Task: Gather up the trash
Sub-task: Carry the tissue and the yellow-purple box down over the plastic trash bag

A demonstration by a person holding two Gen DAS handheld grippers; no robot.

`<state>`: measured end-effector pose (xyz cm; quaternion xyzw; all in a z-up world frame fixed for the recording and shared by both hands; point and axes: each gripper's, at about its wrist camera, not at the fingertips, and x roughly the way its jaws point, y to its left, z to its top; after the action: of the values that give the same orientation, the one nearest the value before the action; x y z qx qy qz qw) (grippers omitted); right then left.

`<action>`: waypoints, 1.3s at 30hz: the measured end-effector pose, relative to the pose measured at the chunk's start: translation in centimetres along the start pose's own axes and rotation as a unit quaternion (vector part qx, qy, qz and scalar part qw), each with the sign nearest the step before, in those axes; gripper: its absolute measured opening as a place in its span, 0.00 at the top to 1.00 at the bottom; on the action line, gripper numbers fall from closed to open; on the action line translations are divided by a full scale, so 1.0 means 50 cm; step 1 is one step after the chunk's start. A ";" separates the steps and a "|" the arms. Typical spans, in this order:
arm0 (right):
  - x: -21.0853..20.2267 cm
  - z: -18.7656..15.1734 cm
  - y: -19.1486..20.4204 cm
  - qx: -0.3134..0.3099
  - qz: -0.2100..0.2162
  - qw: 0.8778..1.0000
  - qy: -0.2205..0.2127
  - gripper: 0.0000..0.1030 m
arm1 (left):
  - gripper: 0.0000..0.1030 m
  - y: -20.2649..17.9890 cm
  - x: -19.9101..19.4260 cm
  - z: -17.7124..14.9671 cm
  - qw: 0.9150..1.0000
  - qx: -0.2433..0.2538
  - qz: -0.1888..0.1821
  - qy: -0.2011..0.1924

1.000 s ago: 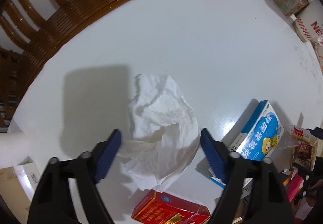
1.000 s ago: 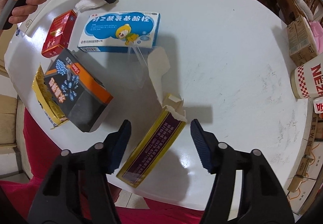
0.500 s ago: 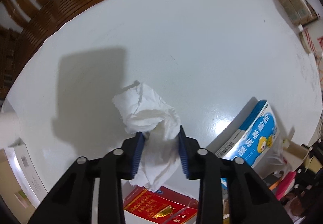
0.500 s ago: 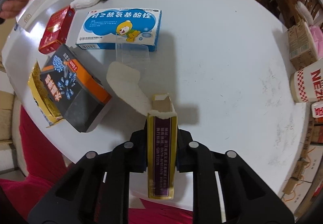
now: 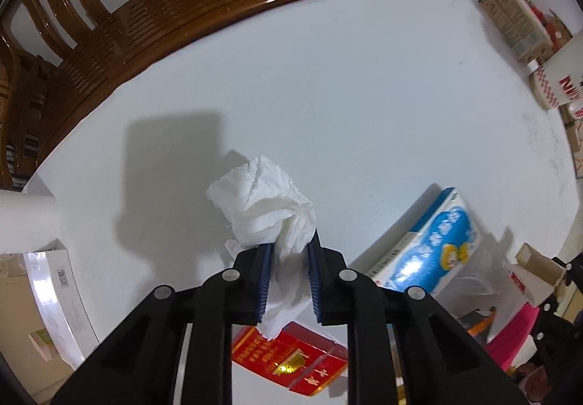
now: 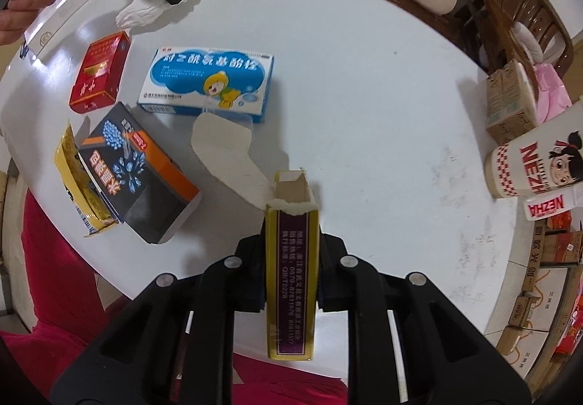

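Lifted since a second ago, crumpled tissue [image 5: 267,202] sits pinched in the left gripper [image 5: 289,281]; right gripper [image 6: 291,270] jaws clamp the torn yellow-purple box [image 6: 291,281] above the desk [image 6: 364,95].

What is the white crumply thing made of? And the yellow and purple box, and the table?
The tissue in the left claw looks like soft, matte paper: it crumples and folds. The box in the right claw seems to be thin cardboard with a glossy print; its torn flap shows plain inside. The table is smooth, slightly shiny white, maybe laminate or painted.
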<state>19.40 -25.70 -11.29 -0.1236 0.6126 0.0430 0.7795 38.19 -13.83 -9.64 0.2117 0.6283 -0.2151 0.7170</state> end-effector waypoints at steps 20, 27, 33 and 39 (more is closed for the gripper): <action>-0.207 -0.027 0.083 -0.023 0.006 0.995 -0.095 0.82 | 0.82 -0.063 -0.204 -0.202 0.994 0.013 0.014 -0.104; -0.247 -0.090 0.133 -0.040 0.016 0.993 -0.113 0.82 | 0.82 -0.107 -0.249 -0.345 0.991 0.020 0.005 -0.131; -0.264 -0.146 0.177 -0.052 0.022 0.992 -0.116 0.82 | 0.82 -0.149 -0.242 -0.449 0.990 0.026 -0.004 -0.136; -0.254 -0.193 0.224 -0.067 0.027 0.992 -0.105 0.82 | 0.82 -0.195 -0.202 -0.528 0.990 0.040 -0.014 -0.132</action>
<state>4.69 -16.17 -2.71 -0.1536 0.5266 0.1177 0.8278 10.01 -6.24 -3.12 0.2010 0.5224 -0.2760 0.7814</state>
